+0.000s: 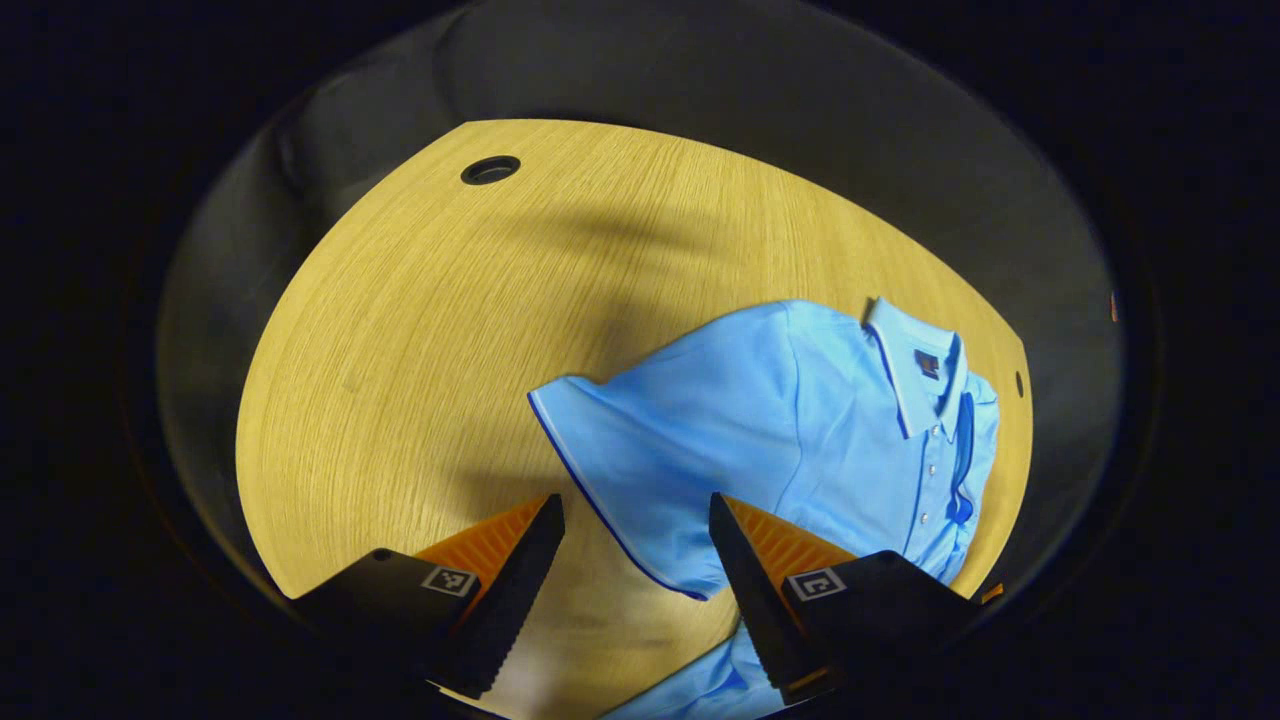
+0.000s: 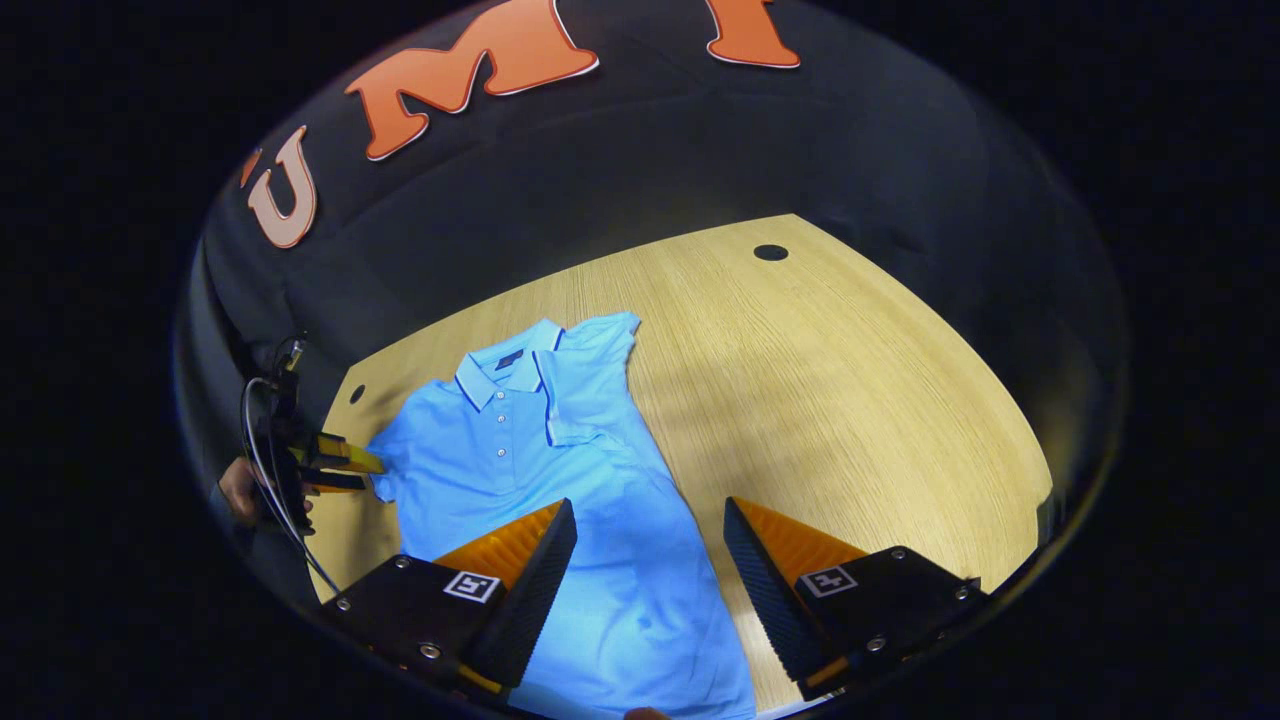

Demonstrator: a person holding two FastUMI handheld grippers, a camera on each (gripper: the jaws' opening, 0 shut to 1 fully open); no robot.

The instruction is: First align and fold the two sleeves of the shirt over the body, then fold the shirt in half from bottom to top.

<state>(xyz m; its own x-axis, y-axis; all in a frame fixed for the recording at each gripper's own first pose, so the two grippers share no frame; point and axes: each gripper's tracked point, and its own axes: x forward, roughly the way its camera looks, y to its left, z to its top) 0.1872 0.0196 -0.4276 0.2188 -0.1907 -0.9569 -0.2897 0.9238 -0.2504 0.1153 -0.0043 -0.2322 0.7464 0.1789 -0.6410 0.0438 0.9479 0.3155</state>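
Right gripper view: a blue shirt [image 2: 560, 480] lies flat, front up, on the wooden tabletop [image 2: 850, 400]. Collar [image 2: 505, 372] points to the far side, hem runs near, so the long axis goes near to far, leaning a little left at the far end. One sleeve [image 2: 585, 385] is already folded in over the chest; the other sleeve [image 2: 385, 485] is spread out at the left edge. The right gripper [image 2: 650, 560] hangs over the lower body, jaws released and gripping nothing, probably waiting for the bottom fold. The left gripper [image 2: 345, 465], in a hand at the far left, sits just beside the spread sleeve's edge.

Left gripper view: the left gripper [image 1: 637, 550] has its jaws spread wide either side of that sleeve's [image 1: 640, 460] trimmed cuff, not clenched, likely lined up to pinch it and carry it across the body.
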